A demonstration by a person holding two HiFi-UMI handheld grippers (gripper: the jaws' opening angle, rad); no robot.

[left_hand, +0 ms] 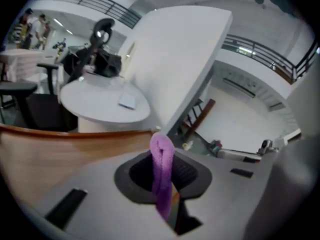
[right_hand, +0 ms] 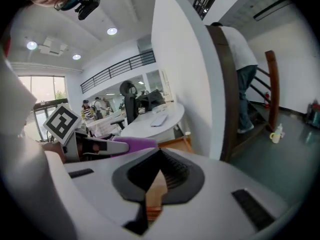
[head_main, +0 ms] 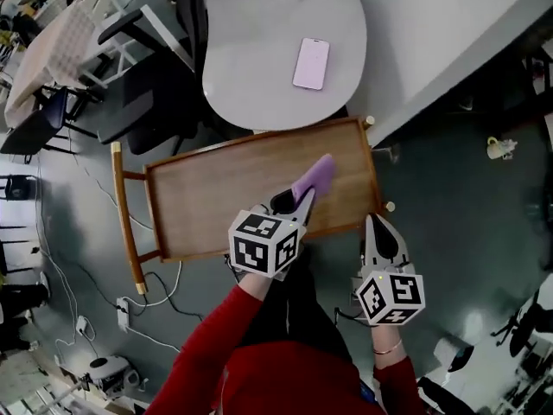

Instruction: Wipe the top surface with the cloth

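Note:
A wooden tray-top table [head_main: 216, 201] stands below me, its brown top ringed by a raised rim. My left gripper [head_main: 301, 201] is shut on a purple cloth [head_main: 316, 177] that lies on the top near its right half. In the left gripper view the cloth [left_hand: 162, 166] stands folded between the jaws, with the wood [left_hand: 55, 151] to the left. My right gripper [head_main: 374, 223] hovers at the front right corner of the table, jaws shut and holding nothing. From the right gripper view [right_hand: 159, 156] the cloth [right_hand: 134, 144] shows to the left.
A round white table [head_main: 259, 54] with a phone [head_main: 311, 63] stands just behind the wooden top. A white partition [head_main: 449, 33] runs at the back right. Office chairs [head_main: 147, 93] crowd the left. Cables [head_main: 130, 305] and a small cup [head_main: 499, 148] lie on the floor.

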